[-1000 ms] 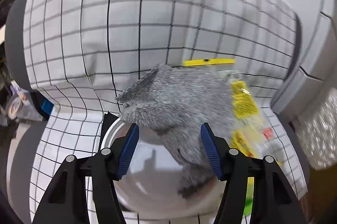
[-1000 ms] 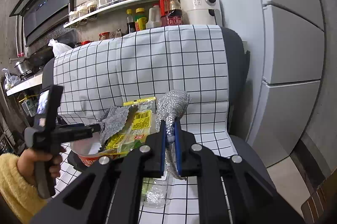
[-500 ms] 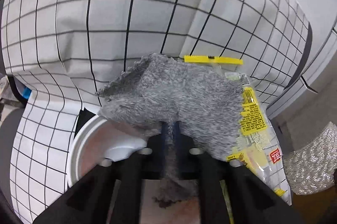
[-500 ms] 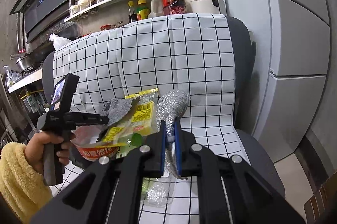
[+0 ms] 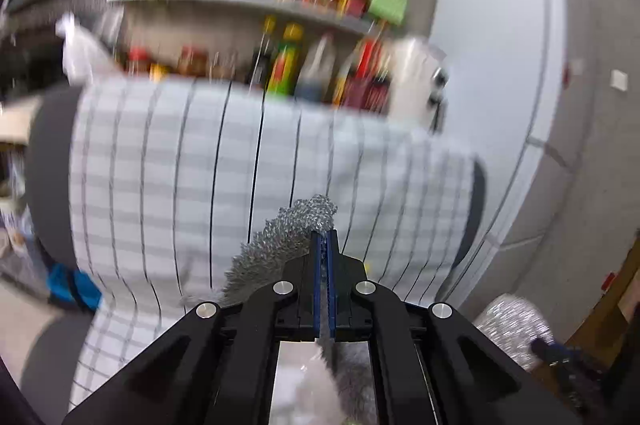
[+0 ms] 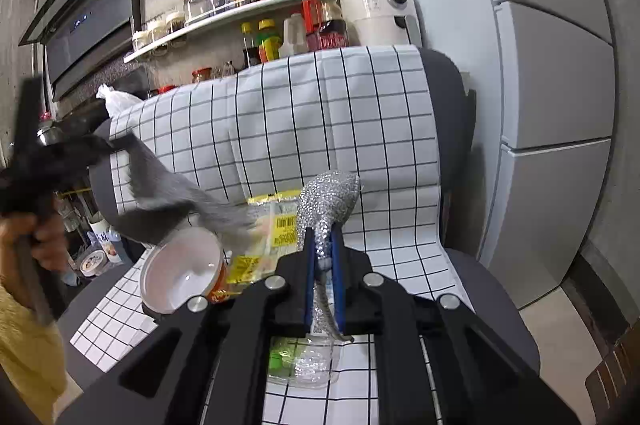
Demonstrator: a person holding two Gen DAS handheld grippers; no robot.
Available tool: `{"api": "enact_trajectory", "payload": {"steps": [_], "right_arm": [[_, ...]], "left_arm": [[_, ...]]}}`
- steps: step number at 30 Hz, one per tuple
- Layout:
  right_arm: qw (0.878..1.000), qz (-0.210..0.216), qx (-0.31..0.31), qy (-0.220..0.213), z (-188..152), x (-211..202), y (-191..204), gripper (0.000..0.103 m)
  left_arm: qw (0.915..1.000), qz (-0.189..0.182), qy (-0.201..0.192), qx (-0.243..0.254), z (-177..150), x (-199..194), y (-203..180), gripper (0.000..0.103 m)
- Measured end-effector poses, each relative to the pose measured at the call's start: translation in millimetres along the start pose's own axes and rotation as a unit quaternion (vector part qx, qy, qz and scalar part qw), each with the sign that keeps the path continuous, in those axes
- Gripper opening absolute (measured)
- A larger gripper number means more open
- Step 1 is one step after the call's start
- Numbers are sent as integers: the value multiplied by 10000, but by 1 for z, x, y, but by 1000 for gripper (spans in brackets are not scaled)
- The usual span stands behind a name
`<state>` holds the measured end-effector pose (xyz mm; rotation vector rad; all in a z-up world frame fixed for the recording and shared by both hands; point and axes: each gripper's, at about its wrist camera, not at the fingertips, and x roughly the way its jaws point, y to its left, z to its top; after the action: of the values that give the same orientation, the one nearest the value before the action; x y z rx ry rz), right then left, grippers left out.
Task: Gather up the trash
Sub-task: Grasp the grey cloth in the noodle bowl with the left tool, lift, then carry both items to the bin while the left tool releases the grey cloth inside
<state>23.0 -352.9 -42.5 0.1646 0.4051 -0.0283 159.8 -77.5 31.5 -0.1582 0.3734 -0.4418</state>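
Above the checked chair (image 6: 320, 129), your left tool (image 5: 323, 237) pinches the grey cloth (image 6: 176, 197); your right tool (image 6: 323, 245) pinches the glittery pouch (image 6: 326, 201). The trailing cloth could snag the noodle cup (image 6: 180, 275) and tip it.

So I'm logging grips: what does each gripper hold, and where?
Left gripper: grey fuzzy cloth, pinched near one edge. Right gripper: silver glittery cloth, pinched at its narrow middle.

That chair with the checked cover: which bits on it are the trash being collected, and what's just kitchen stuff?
Trash job:
grey cloth, in the left gripper
glittery cloth, in the right gripper
noodle cup
yellow wrapper
clear bottle

Just lying about:
sauce bottles
white appliance
fridge
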Motion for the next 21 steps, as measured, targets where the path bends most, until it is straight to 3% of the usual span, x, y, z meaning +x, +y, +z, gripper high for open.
{"api": "enact_trajectory", "payload": {"steps": [4, 9, 16, 21], "right_arm": [[9999, -35, -11, -117, 3, -16, 4, 8], [9997, -78, 37, -225, 1, -38, 4, 8], [9986, -374, 130, -361, -12, -80, -12, 8], [9953, -844, 300, -377, -30, -116, -38, 8]], "left_arm": [[9983, -117, -488, 305, 24, -43, -18, 2], [9959, -438, -515, 608, 26, -76, -41, 2], [9909, -1015, -290, 840, -21, -101, -75, 2], [9816, -1614, -64, 1020, -60, -108, -112, 2]]}}
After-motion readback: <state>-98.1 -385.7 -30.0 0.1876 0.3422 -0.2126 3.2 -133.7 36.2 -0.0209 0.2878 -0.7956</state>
